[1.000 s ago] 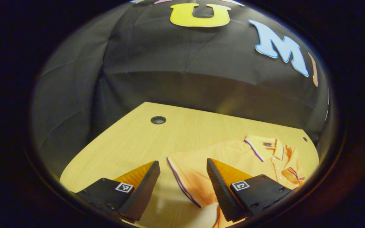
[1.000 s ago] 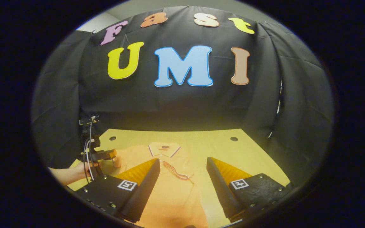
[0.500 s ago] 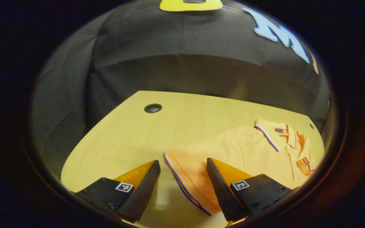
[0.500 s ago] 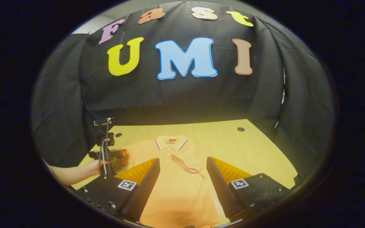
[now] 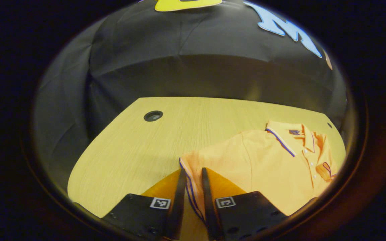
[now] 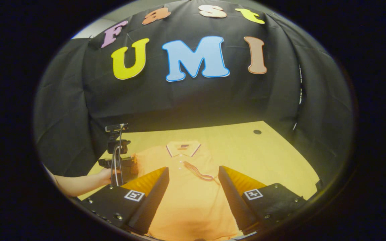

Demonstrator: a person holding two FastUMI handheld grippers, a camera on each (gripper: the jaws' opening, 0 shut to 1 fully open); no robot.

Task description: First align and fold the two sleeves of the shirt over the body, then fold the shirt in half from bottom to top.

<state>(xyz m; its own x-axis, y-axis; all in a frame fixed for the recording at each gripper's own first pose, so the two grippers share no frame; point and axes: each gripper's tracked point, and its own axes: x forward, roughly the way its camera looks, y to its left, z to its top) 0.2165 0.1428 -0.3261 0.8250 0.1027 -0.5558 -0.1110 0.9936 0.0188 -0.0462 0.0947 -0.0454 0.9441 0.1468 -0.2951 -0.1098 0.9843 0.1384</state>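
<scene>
An orange polo shirt (image 5: 266, 157) with purple-striped trim lies flat on the wooden table, collar (image 5: 290, 132) at the far end. My left gripper (image 5: 192, 187) is shut on the striped cuff of the sleeve (image 5: 193, 164) at the shirt's left side. In the right gripper view the shirt (image 6: 186, 204) runs under my right gripper (image 6: 193, 180), which hangs open over the body with nothing between its fingers. The other sleeve's cuff (image 6: 198, 171) lies folded across the chest below the collar (image 6: 183, 149). A hand (image 6: 102, 174) holds the left gripper (image 6: 133, 164) at the shirt's left edge.
The light wooden table (image 5: 129, 147) has a round cable hole (image 5: 153, 115) at its far left and another hole (image 6: 257, 132) at the far right. Black cloth walls the booth behind and beside the table. Bare wood (image 6: 273, 157) lies right of the shirt.
My left gripper has gone from open to shut on the sleeve cuff. The right gripper has drawn back slightly, staying open over the shirt.
</scene>
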